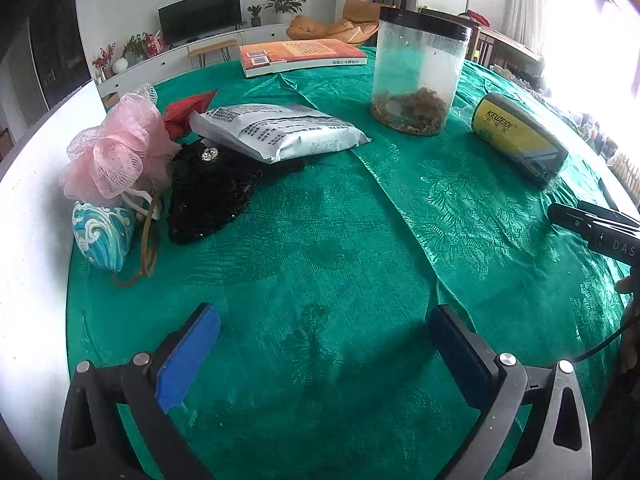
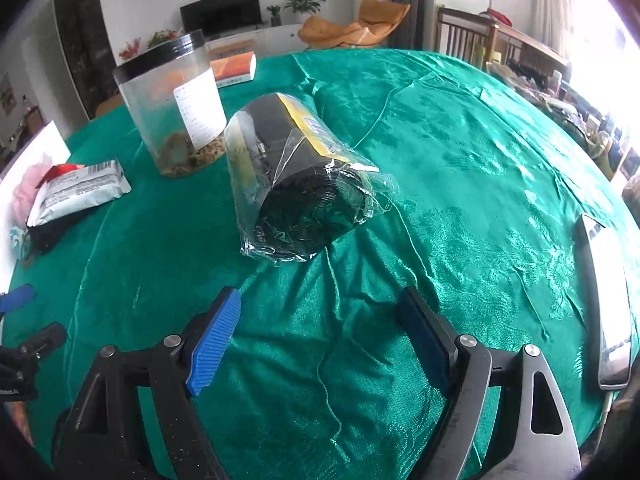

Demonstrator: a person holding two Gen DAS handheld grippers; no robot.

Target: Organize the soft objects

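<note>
Black sequinned soft piece (image 1: 208,196), far left ahead of left claw: rear part hidden under silver foil packet (image 1: 280,130). Red crumpled item (image 1: 186,114) behind packet: mostly covered, kind not tellable. Print on packet too small to read. Blue wave-pattern cloth pouch (image 1: 102,236): top hidden under pink mesh bath puff (image 1: 116,152). Other handheld claw at right picture edge (image 1: 600,228): cut off, jaw state not tellable. Flat silver-edged object (image 2: 608,300), right of right claw: glare-washed, kind unclear.
</note>
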